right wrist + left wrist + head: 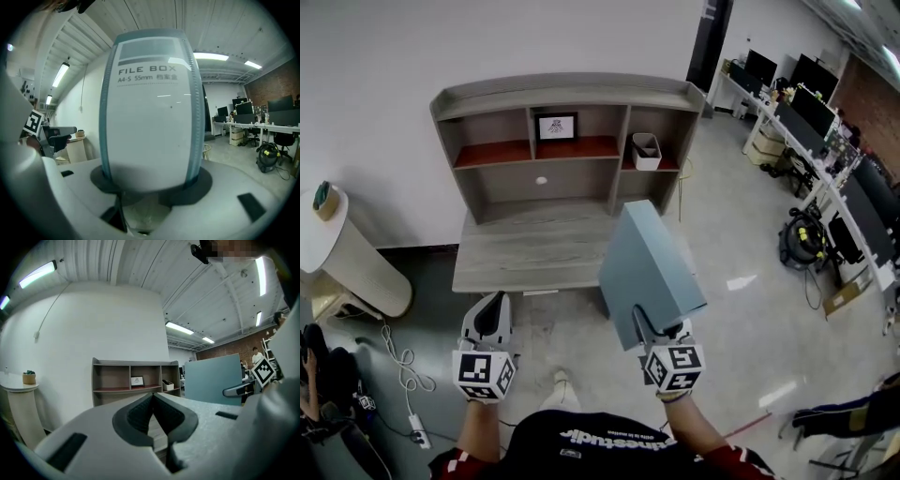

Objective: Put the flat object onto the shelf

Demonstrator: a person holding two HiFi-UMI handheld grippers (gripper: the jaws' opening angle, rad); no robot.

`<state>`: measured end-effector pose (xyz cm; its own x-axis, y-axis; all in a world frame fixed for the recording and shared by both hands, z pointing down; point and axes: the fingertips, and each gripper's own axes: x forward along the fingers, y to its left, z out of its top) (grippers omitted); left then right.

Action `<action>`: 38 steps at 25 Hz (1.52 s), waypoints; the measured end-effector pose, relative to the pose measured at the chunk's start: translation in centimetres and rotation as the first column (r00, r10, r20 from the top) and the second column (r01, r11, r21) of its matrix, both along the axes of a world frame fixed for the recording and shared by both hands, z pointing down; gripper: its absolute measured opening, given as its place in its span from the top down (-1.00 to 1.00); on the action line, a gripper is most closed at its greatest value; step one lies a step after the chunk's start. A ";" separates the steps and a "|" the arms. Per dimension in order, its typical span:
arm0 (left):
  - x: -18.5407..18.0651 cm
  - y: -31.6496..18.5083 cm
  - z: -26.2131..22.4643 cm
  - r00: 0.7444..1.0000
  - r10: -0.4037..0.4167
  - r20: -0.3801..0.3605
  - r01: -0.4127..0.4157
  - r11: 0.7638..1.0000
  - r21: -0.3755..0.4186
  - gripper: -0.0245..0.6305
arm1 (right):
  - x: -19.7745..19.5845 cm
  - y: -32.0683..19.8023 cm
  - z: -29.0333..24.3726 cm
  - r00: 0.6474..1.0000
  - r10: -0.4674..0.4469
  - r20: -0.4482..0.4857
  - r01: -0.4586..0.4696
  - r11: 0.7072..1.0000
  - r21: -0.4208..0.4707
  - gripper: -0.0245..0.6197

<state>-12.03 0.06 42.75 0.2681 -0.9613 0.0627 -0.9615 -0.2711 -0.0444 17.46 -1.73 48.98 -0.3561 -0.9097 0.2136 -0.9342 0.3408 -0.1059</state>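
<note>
Within right gripper [652, 330], blue file box [652, 267]

Two grippers are in view: one left hand-held gripper [494, 305] and one right hand-held gripper [649, 323], each bearing one marker cube (so two cubes in all). There is one file box [652, 262]. One shelf [544, 98] stands at the wall, with three bays in its upper row and one worktop [534, 253] below them. The bays hold one frame [556, 126] and one bin [646, 151]. At the left is one round stand [356, 258] carrying one pot [325, 200]. On the floor lies one power strip [419, 431], and one shoe [562, 379] shows. Monitors [814, 75] crowd the far right, several of them (too packed for an exact count).
</note>
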 end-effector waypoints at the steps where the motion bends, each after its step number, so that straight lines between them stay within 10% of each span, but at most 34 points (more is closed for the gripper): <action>1: -0.1 -0.9 0.1 1.000 0.006 -0.005 -0.006 1.000 -0.002 0.91 | -0.2 -0.7 0.0 1.000 0.002 -0.003 -0.002 1.000 -0.001 0.09; 38: -5.1 -18.3 2.7 0.983 0.173 -0.068 -0.174 0.985 -0.019 0.91 | -7.7 -16.2 0.0 0.987 0.124 -0.105 -0.125 0.992 -0.008 0.09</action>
<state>-17.12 -18.25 45.46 0.4349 -0.8983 0.0628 -0.9005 -0.4341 0.0258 9.79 -17.97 49.02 -0.2152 -0.9421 0.2572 -0.9754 0.2202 -0.0099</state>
